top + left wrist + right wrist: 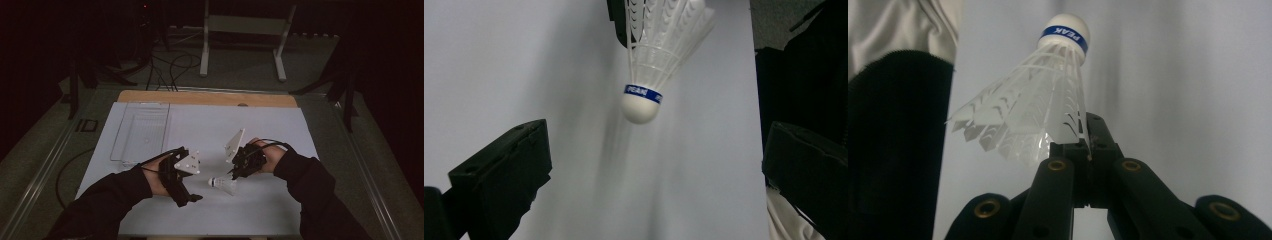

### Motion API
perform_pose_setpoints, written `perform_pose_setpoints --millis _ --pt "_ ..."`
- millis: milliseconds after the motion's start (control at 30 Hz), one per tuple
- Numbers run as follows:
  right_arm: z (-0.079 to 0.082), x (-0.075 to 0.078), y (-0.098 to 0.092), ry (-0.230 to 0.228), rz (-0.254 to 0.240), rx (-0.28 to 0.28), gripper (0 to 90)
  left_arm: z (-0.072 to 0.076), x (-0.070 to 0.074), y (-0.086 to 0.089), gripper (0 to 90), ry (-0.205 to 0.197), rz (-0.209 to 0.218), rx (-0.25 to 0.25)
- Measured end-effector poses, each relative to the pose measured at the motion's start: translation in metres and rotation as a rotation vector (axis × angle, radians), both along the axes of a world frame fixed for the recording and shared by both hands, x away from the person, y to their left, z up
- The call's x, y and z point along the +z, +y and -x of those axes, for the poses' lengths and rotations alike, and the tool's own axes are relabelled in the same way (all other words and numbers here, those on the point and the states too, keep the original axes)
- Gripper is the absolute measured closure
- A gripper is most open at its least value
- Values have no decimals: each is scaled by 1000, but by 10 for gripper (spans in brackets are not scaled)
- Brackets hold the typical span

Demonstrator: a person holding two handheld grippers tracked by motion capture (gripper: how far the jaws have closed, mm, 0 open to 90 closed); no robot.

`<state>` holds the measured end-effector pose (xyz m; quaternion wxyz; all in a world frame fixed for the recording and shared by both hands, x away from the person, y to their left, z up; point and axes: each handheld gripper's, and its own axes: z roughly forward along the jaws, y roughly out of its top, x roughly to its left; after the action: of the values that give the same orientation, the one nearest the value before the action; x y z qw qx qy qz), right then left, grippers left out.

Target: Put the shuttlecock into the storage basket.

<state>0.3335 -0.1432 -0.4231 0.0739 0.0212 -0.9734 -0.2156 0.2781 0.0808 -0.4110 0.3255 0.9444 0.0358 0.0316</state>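
Right gripper view: a white shuttlecock (1048,95) is seen clamped by the edge of its feather skirt between the closed fingers (1088,145) of the right gripper (1087,150), cork end pointing away from the camera. A blue band around the cork is printed with white letters, read as "PEAK". A dark sleeve (895,150) is noted at the frame's left.

Left gripper view: the same shuttlecock (651,55) is seen hanging cork down above the white surface, the blue band again legible but turned upside down. The left gripper's fingers (504,175) are held wide apart, with nothing between them, and the shuttlecock is seen beyond the gap, untouched.

High view: the shuttlecock (223,184) is found near the front of the bench (210,125), between the left gripper (187,197) and the right gripper (234,172). A clear tray (142,131) is recorded well apart, on the bench's far left.
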Motion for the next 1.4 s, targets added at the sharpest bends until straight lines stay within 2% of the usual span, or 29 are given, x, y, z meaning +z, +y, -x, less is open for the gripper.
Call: perform_pose_setpoints --millis 233,333,467,600,867,1133,1300,1400 --pt "4 2 5 10 -11 16 900 -4 -6 -12 36 4 -22 -31" --pt "4 3 7 16 -14 20 900 -5 -9 -17 66 20 -26 -50" --pt "4 3 8 22 -14 22 900 -7 -12 -21 154 37 -25 -79" --pt "5 4 10 24 -12 27 900 -8 -15 -26 209 30 -46 -95" --pt "5 2 11 21 0 28 900 -9 -19 -33 455 40 -70 -134" --pt "6 3 11 18 -2 38 900 -11 -23 -36 536 37 -103 -138" --pt "7 2 12 14 7 35 900 -10 -23 -36 645 41 -107 -147" --pt "6 1 12 24 3 34 900 -10 -23 -37 656 36 -115 -158"
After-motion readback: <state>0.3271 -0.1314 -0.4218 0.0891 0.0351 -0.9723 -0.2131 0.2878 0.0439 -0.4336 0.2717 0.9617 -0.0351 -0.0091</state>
